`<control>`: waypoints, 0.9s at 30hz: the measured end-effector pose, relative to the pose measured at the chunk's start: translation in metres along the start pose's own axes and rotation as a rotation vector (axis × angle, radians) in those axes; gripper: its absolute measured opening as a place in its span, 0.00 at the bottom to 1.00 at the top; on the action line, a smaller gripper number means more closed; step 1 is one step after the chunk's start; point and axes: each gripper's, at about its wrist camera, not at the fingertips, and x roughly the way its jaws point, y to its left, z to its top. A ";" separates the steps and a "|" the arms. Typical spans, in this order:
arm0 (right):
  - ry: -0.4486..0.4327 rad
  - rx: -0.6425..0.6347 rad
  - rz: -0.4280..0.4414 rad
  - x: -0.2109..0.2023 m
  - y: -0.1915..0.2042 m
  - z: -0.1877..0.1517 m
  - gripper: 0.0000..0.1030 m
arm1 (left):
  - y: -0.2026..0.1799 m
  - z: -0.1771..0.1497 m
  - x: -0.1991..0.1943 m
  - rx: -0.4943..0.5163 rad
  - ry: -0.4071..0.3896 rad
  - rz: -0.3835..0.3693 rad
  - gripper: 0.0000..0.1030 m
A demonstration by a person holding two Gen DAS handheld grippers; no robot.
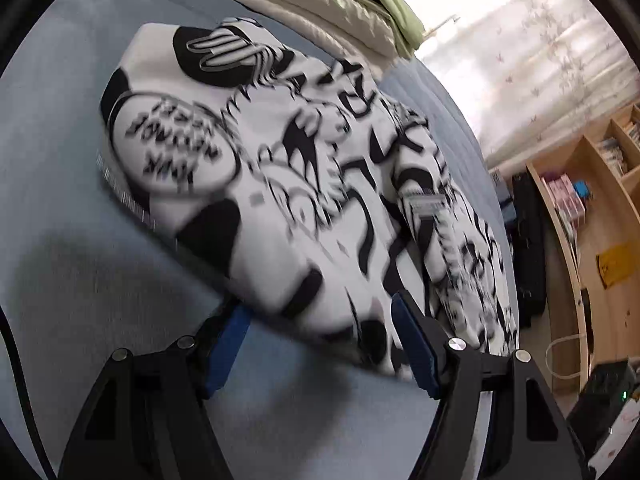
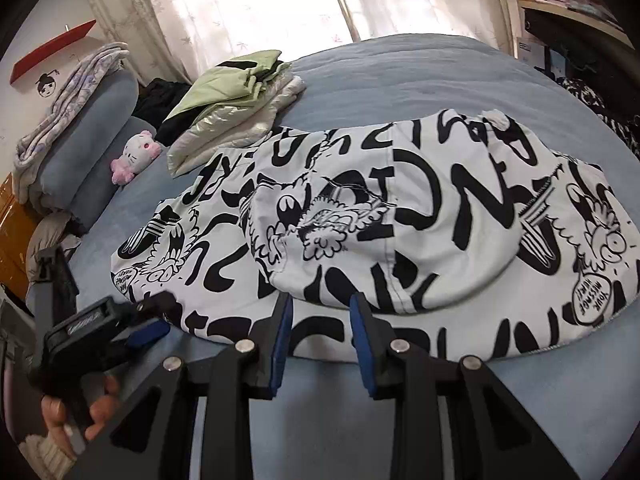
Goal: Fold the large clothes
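A large white garment with black cartoon print (image 2: 360,216) lies partly folded on a blue bed (image 2: 400,72). In the left wrist view the garment (image 1: 288,184) is blurred. My left gripper (image 1: 318,312) is open, its blue pads (image 1: 226,344) straddling the garment's near edge; it also shows in the right wrist view (image 2: 148,330) at the garment's left corner. My right gripper (image 2: 320,312) is open at the garment's front edge, its fingertips touching or just above the fabric, holding nothing.
A stack of folded clothes, cream and light green (image 2: 236,108), lies behind the garment. A pink and white plush toy (image 2: 134,156) and blue pillows (image 2: 92,136) sit at the left. Wooden shelves (image 1: 592,208) stand beside the bed. Curtains (image 2: 248,4) hang behind.
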 end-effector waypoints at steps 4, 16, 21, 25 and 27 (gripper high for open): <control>0.001 -0.018 -0.004 0.010 0.004 0.007 0.29 | 0.003 0.024 0.016 -0.017 -0.033 0.015 0.68; -0.089 -0.086 -0.092 0.054 0.002 0.075 0.19 | 0.005 0.054 0.024 0.007 -0.163 0.111 0.31; 0.050 -0.050 -0.132 0.113 -0.021 0.063 0.17 | -0.031 0.053 0.005 0.189 -0.255 0.198 0.13; 0.003 -0.055 -0.103 0.105 -0.021 0.050 0.17 | -0.091 0.047 -0.013 0.374 -0.363 0.217 0.11; 0.005 -0.037 -0.073 0.103 -0.027 0.047 0.17 | -0.121 0.042 -0.019 0.447 -0.394 0.191 0.11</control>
